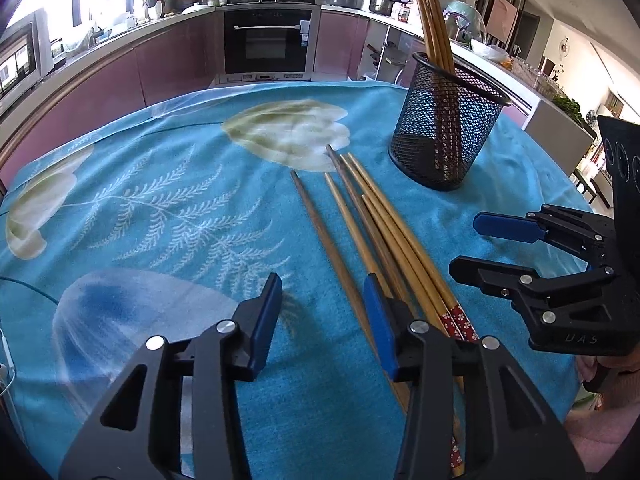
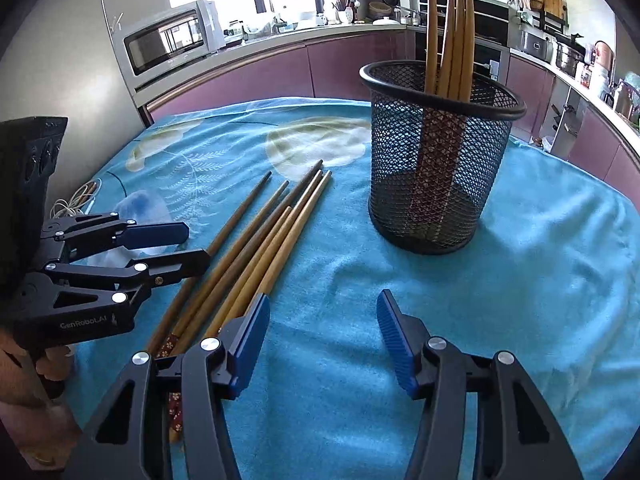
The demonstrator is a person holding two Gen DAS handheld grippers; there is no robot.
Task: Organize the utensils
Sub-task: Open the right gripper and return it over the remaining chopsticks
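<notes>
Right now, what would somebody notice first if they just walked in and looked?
Probably the black mesh cup standing upright on the bright blue flowered cloth, with four chopsticks poking out of its top. Next, the loose chopsticks lying flat on the cloth to the cup's left. Nearest the cameras, the left hand-held gripper and right hand-held gripper both wait open and empty.

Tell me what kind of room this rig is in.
Almost certainly a home kitchen. A built-in oven sits under a cooktop, a microwave stands on the counter, and pots crowd the worktop. The work surface is a table under a blue floral cloth, with chopsticks and a mesh holder.
</notes>
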